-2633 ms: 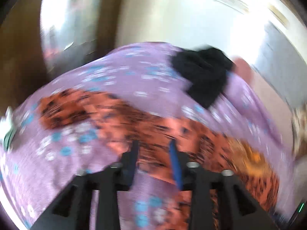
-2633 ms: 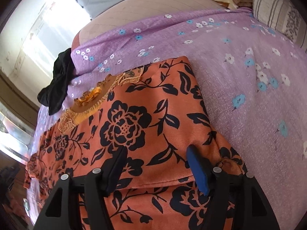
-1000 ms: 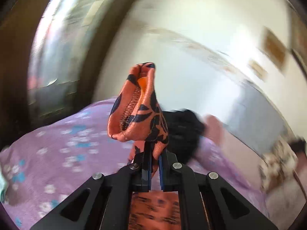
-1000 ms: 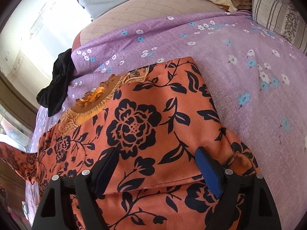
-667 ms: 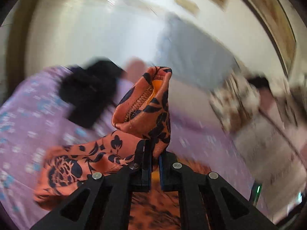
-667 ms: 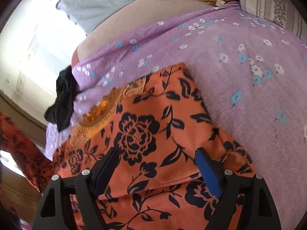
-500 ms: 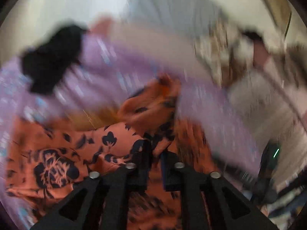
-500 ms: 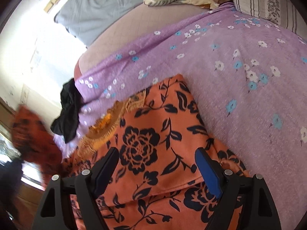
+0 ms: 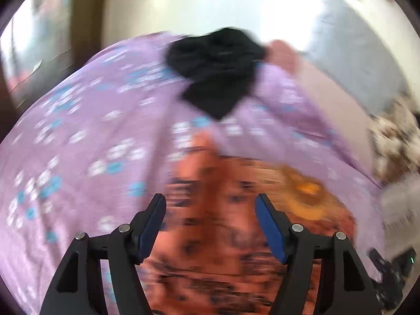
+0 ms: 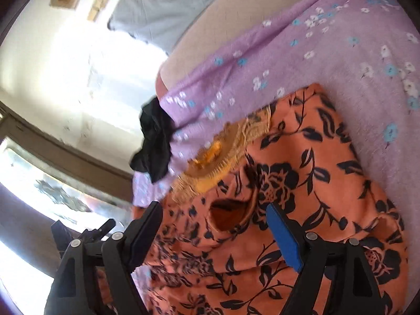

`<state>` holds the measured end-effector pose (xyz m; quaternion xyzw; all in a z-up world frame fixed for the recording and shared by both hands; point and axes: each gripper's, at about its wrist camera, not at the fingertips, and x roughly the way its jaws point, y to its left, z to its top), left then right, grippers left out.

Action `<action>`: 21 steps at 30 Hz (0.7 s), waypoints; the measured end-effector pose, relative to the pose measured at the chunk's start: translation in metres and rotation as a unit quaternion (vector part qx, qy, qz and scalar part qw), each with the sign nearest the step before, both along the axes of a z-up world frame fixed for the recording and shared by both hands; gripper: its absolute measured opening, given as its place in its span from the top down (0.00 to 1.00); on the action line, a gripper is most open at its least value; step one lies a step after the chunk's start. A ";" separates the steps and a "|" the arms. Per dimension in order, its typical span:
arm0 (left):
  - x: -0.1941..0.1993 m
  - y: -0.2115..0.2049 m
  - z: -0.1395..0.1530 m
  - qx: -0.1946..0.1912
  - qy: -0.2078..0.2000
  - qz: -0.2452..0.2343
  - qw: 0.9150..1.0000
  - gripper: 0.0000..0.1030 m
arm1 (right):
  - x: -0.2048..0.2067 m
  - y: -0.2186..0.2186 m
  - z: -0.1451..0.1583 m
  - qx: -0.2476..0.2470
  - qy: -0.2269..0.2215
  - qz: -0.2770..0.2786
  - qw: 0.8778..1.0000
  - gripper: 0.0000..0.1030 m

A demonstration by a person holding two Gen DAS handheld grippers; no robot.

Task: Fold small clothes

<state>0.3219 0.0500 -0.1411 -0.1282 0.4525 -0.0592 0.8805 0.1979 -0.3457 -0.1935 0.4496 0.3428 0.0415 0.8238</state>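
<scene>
Bed: While both tools hang over it, the purple flowered bedspread (image 10: 341,60) takes up most of what I can see, with a grey pillow (image 10: 162,2) at the far end by the wall.
Garment: the orange dress with black flowers (image 10: 302,183) lies flat on the spread, gold-trimmed neckline (image 10: 223,155) toward the far edge, and 1 sleeve lies folded in over the body, its cuff opening (image 10: 231,215) gaping upward.
Other cloth: a crumpled black garment (image 10: 155,141) sits at the bed's far corner, well apart from the fold, touching only the spread.
Right gripper (image 10: 218,233): jaws spread wide, holding nothing, hovering just over the folded-in sleeve.
Left gripper (image 9: 210,223): jaws also wide apart and empty, above the dress (image 9: 223,236); that view is smeared, so the fabric detail under it cannot be read.
Stage, as I judge it: 1 sleeve is in, the other side and the lengthwise folds are not yet done.
Risk: the cuff stands puffed rather than flat, so the sleeve may spring back or bunch under the next fold.
Risk: a pinch taken too deep could catch the bedspread along with the thin dress and drag both.
</scene>
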 end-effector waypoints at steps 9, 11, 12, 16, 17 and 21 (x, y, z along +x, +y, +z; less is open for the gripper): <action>0.024 0.019 -0.058 -0.019 0.090 0.035 0.995 0.31 | 0.023 0.010 -0.035 0.080 0.048 0.006 0.996 0.25; 0.022 0.011 -0.060 -0.005 0.090 0.028 0.996 0.31 | 0.031 0.017 -0.045 0.087 0.061 0.007 0.994 0.30; 0.021 0.008 -0.061 0.002 0.089 0.024 0.996 0.31 | 0.033 0.019 -0.048 0.082 0.065 0.005 0.994 0.37; 0.020 0.001 -0.069 0.008 0.094 0.015 0.995 0.31 | 0.038 0.025 -0.048 0.029 0.062 0.000 0.998 0.82; 0.018 0.002 -0.068 0.008 0.095 0.014 0.995 0.31 | 0.036 0.027 -0.042 0.007 0.058 -0.007 0.998 0.88; 0.017 0.001 -0.067 0.004 0.098 0.008 0.995 0.31 | 0.022 0.028 -0.006 -0.090 0.017 -0.032 0.995 0.91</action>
